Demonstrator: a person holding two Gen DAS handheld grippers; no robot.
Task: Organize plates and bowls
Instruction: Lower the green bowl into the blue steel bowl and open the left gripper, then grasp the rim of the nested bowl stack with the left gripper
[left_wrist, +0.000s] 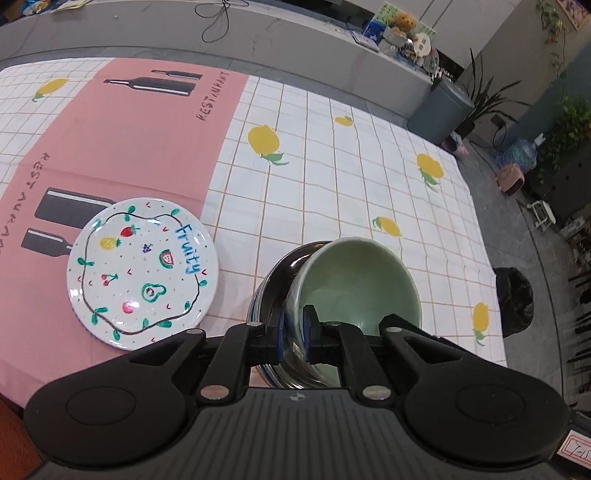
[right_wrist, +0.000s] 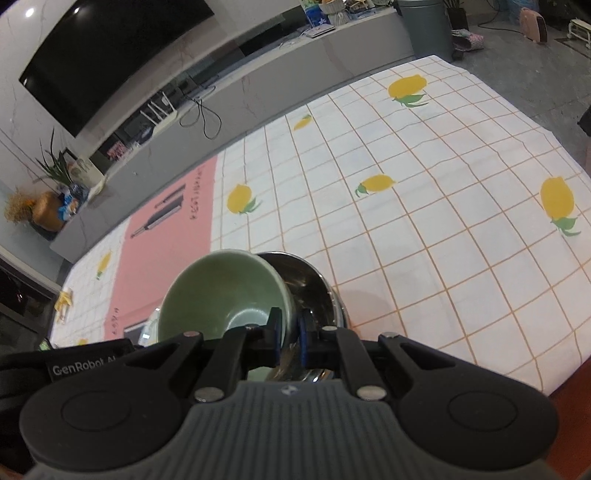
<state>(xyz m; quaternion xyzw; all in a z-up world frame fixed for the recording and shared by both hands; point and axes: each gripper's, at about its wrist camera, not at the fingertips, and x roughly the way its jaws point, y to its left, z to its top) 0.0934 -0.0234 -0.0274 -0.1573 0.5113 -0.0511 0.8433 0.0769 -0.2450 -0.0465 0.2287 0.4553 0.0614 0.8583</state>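
My left gripper (left_wrist: 293, 330) had its jaws drawn narrow and clamped on the near rim of the green bowl (left_wrist: 354, 288), one pad inside the wall and one outside. The bowl sat tilted inside the steel bowl (left_wrist: 284, 288), its mouth leaning toward the right of the left wrist view. Under the steel bowl I could make out a blue-striped edge, though I could not tell what it belonged to.

My right gripper (right_wrist: 290, 334) was just as tight, its jaws pinching the steel bowl's (right_wrist: 314, 288) rim right where the green bowl (right_wrist: 221, 291) leaned against it; from that view the green bowl tipped to the left. Whether the green wall was also caught between those pads I could not tell.

To the left of the bowls, near but apart from them, the fruit plate (left_wrist: 142, 273) lay flat on the pink panel of the tablecloth (left_wrist: 332, 173), with "Fruity" lettered across it. The bowls stood on the white checked part with printed lemons, close to the near edge of the table (right_wrist: 576, 402).
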